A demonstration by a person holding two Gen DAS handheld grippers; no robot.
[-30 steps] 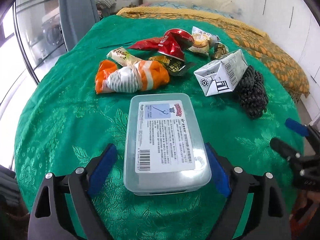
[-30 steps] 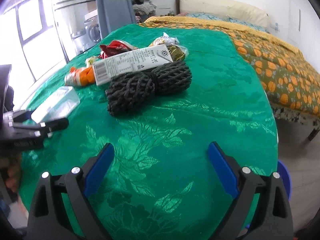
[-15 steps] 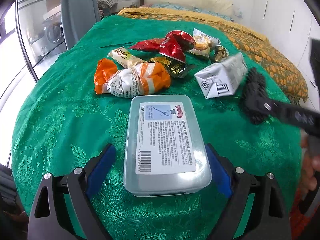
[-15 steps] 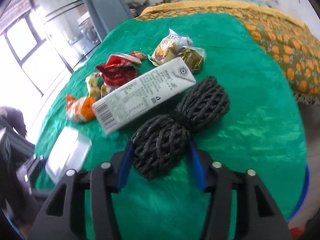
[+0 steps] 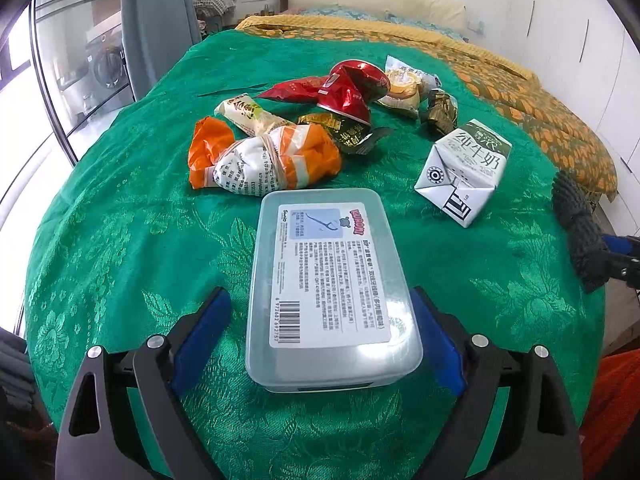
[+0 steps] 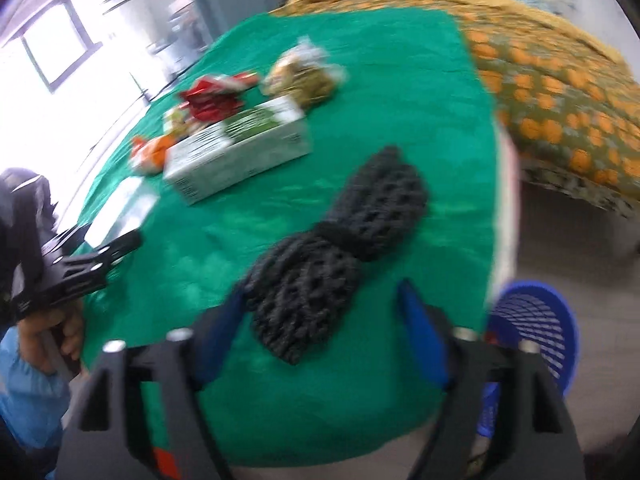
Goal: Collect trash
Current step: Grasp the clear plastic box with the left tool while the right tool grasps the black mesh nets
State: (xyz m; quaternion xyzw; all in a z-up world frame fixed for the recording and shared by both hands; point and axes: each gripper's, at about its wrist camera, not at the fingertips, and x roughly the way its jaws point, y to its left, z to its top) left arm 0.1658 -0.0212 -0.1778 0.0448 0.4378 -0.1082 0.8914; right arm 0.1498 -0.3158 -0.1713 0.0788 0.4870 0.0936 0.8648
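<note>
Straddling one clear rectangular plastic box (image 5: 332,292) without touching it, the left gripper (image 5: 320,340) has its fingers apart. The right gripper (image 6: 320,328), just opening, has the black knobbly mesh bundle (image 6: 340,248) loose between its fingers. One folded milk carton (image 5: 464,172) and crinkled wrappers (image 5: 280,148) litter the green brocade bench (image 5: 120,240); one blue mesh basket (image 6: 532,328) stands beside it, contents unclear.

Black mesh bundle (image 6: 332,256): cinched at its middle, lying near the green cloth's edge. Milk carton (image 5: 464,170): white, folded, on its side. Crumpled wrappers (image 5: 304,128): orange, red, yellow, clustered together behind a clear lidded box (image 5: 328,292)
</note>
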